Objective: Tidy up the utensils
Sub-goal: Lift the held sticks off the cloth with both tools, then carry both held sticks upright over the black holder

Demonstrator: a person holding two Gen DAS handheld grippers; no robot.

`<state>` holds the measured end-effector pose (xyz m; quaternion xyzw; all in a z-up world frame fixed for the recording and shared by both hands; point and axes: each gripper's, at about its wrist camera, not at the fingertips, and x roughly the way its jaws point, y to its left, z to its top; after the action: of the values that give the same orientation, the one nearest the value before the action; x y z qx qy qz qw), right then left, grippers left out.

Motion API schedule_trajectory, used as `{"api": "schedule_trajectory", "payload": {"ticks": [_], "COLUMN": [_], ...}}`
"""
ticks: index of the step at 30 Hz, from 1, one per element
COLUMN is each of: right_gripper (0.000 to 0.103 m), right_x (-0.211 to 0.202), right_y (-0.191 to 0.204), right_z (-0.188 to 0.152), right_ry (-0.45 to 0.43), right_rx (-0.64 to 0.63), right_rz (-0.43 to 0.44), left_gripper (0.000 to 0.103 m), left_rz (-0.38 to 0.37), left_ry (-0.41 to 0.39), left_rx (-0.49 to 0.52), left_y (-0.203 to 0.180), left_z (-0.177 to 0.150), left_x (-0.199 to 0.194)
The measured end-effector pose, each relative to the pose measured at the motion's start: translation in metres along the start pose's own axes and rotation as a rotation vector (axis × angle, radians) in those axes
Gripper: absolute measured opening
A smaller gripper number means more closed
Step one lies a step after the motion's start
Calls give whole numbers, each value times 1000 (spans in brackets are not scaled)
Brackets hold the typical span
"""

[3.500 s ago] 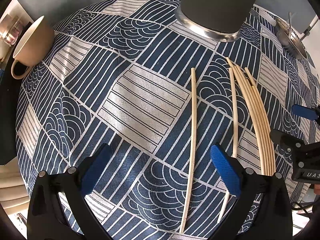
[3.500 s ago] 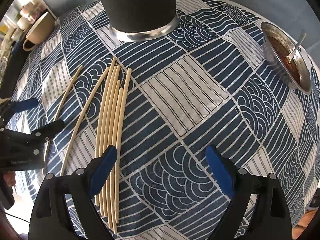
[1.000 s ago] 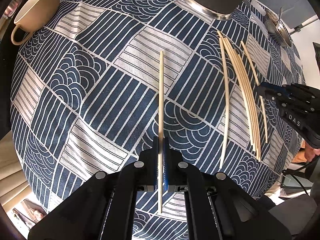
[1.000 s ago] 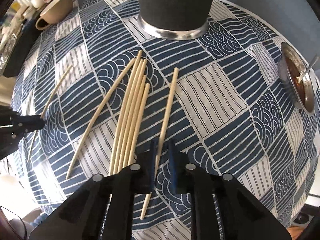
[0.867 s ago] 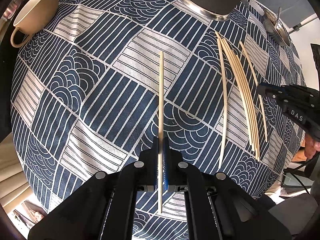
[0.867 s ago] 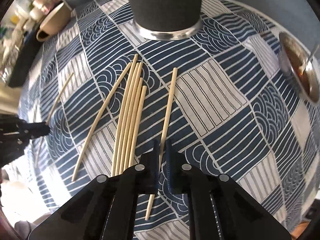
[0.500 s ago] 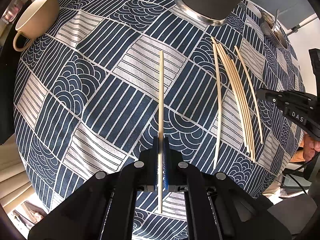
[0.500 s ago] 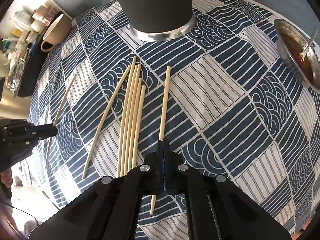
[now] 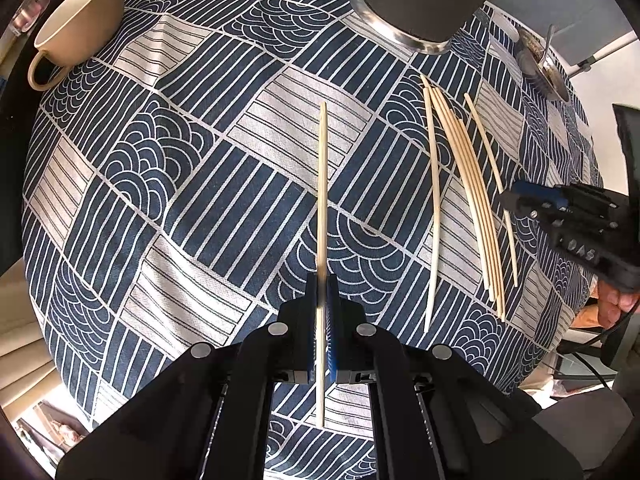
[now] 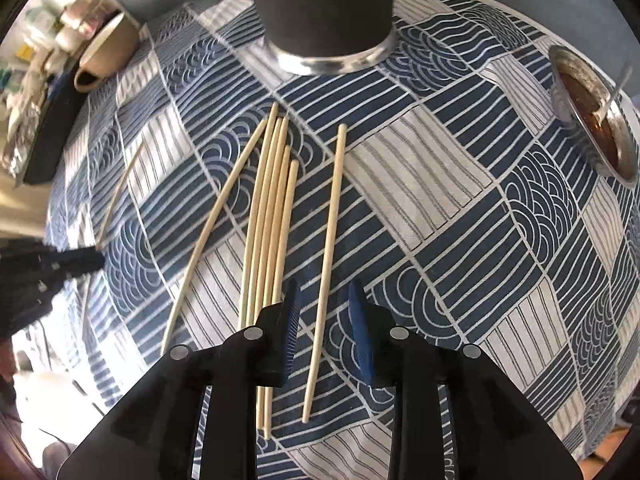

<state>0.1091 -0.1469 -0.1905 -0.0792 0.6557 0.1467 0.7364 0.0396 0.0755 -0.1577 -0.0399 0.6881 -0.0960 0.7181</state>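
Left wrist view: the left gripper [image 9: 322, 296] points steeply down at the tabletop [image 9: 160, 184], which is covered by a blue and white patterned cloth.
Left fingers: closed tight on a single chopstick [image 9: 322, 184], which runs between the blue pads and sticks out beyond them on both sides.
Right fingers: the right gripper [image 10: 326, 320] has just been opening; its pads stand a little apart, with one chopstick [image 10: 330, 240] lying on the cloth between them, touched by neither pad.
Loose chopsticks: a bundle [image 10: 270, 216] lies just left of the right gripper, and one more [image 10: 212, 232] slants further left.
Holder: a dark cylinder with a metal base [image 10: 324, 12] stands at the far edge, beyond the chopstick tips.
Cup: a beige cup [image 9: 76, 28] sits at the far left.
Bowl: a metal bowl with a spoon [image 10: 592, 116] sits at the far right.
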Motion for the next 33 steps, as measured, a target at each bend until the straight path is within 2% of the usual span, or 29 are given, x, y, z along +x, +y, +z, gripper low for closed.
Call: {"api": "schedule_trajectory", "payload": {"ticks": [3, 6, 8, 11, 15, 20, 23, 28, 33], "right_gripper": [19, 18, 6, 4, 4, 4, 4, 5, 5], "right_x": [4, 5, 6, 4, 3, -8, -25, -58, -87], "right_y": [9, 12, 9, -5, -29, -34, -33, -30, -29], "right_z": [0, -2, -4, -9, -20, -32, -35, -29, -15], "right_ry": [-28, -41, -33, -14, 20, 10, -29, -117, -210], "right_rx": [-17, -16, 3, 68, 186, 227, 222, 146, 120], "right_rz": [-73, -80, -70, 0, 149, 256, 324, 361, 433], "left_gripper": [5, 5, 5, 5, 5, 5, 5, 5, 5], "left_rz": [-20, -32, -39, -48, -50, -38, -32, 32, 71], "left_ry": [-5, -10, -16, -24, -27, -22, -28, -22, -68], "left_rx": [3, 4, 8, 17, 23, 30, 37, 61, 97], "left_y": [1, 0, -1, -3, -4, -8, -13, -23, -36], "left_z": [1, 3, 6, 9, 11, 12, 13, 19, 31], "left_x": [0, 0, 0, -1, -4, -7, -12, -18, -38]}}
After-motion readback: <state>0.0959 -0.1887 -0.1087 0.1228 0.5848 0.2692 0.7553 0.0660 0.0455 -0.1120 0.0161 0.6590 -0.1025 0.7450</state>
